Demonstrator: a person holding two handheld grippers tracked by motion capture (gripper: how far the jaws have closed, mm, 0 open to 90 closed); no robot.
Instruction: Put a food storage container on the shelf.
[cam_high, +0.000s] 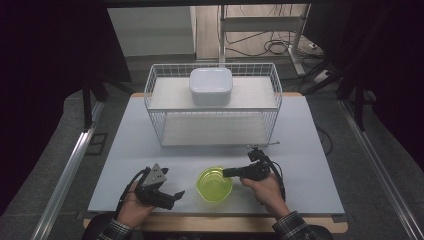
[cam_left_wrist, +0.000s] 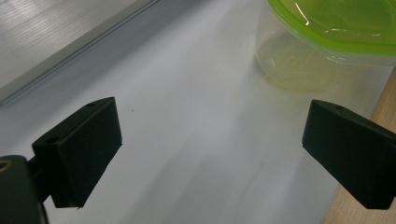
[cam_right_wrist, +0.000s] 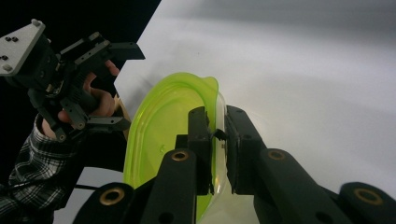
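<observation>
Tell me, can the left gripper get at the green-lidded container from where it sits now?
Probably yes. The left gripper is open, with bare table between it and the container. The right gripper is already shut on the container's far rim, leaving the near side free.

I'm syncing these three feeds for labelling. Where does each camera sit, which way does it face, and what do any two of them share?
High view: above the person's side, looking forward and down on the white table and wire basket; both forearms and hands enter from below.
Left gripper view: rides the left hand-held gripper, facing along its wide-open jaws across the table.
Right gripper view: rides the right hand-held gripper, whose jaws clamp the wall of the green-rimmed container; the other hand is beyond.
Shared: all three show that container.
</observation>
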